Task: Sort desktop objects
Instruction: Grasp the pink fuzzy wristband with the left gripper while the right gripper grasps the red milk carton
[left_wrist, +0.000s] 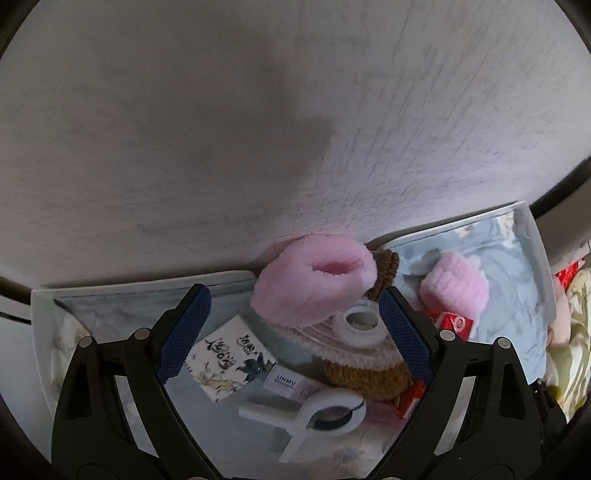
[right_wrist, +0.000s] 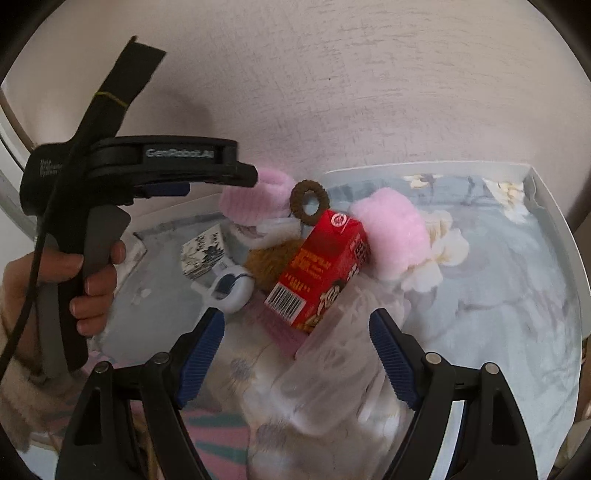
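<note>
Soft daylight, motion blur, fisheye warp

Clutter pile center; right side free

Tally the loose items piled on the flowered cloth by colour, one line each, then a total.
Pink: 2, both fluffy pink cuffs
Red: 1, the red carton
Brown: 2, the brown ring scrunchie and the brown fuzzy piece
White: 2, the white clip and the white printed box
Total: 7, counting only what is clearly visible; the pile may hide more.
</note>
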